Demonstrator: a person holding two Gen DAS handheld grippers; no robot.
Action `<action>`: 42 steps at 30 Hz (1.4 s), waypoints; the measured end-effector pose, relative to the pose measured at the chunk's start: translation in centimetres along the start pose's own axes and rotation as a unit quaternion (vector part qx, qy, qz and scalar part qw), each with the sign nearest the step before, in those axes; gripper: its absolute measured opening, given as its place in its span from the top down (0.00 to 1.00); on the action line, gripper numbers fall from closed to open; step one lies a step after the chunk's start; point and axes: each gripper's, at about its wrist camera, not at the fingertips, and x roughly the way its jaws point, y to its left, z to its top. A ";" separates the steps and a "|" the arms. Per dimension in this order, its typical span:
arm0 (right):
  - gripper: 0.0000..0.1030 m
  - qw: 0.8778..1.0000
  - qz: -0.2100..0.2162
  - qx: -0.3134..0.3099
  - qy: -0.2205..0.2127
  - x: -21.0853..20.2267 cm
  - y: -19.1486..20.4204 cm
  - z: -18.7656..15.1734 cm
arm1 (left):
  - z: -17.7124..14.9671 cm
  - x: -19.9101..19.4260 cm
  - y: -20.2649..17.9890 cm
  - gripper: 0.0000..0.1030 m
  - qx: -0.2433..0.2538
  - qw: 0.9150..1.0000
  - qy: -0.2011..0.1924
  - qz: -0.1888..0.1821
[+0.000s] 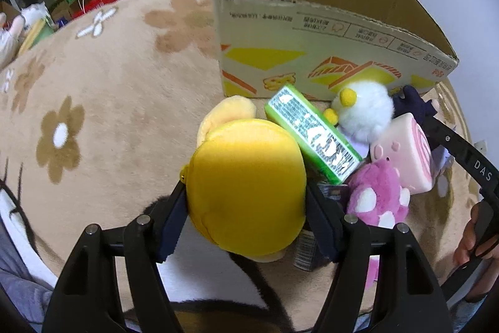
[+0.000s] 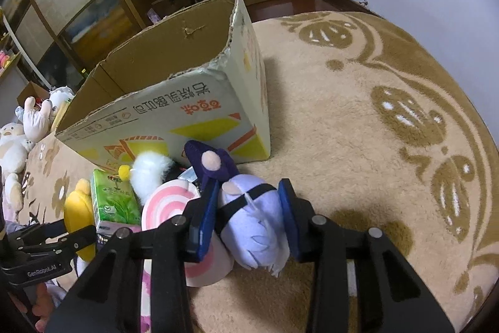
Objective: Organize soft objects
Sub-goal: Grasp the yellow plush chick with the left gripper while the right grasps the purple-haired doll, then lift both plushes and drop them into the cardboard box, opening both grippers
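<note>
Plush toys are sitting clamped: left gripper [image 1: 246,208] squeezing yellow plush [image 1: 246,186], right gripper [image 2: 249,217] squeezing lilac plush [image 2: 259,227]; cardboard box [image 2: 174,114] standing just beyond both.

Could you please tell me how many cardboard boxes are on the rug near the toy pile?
1. The cardboard box stands open-topped on the rug, just behind the toy pile. Others may sit outside these views.
</note>
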 end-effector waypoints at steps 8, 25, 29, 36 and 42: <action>0.61 1.000 -0.010 -0.005 -0.029 -2.0 0.3 -0.3 | -0.8 -2.2 0.1 0.33 -0.004 0.999 -0.032 0.008; 0.61 0.985 0.002 -0.050 -0.163 -10.4 3.0 -1.4 | -2.6 -9.7 -0.3 0.33 0.011 0.984 -0.175 0.026; 0.61 0.977 0.007 -0.072 -0.200 -12.1 4.1 -1.4 | -2.5 -11.9 -0.4 0.33 0.011 0.971 -0.236 0.021; 0.61 0.968 0.018 -0.085 -0.234 -13.7 5.2 -0.1 | -1.0 -15.2 -1.2 0.32 0.037 0.947 -0.317 0.022; 0.61 0.962 0.019 -0.096 -0.254 -13.7 5.9 2.0 | 1.5 -16.1 -1.8 0.32 0.054 0.940 -0.335 0.015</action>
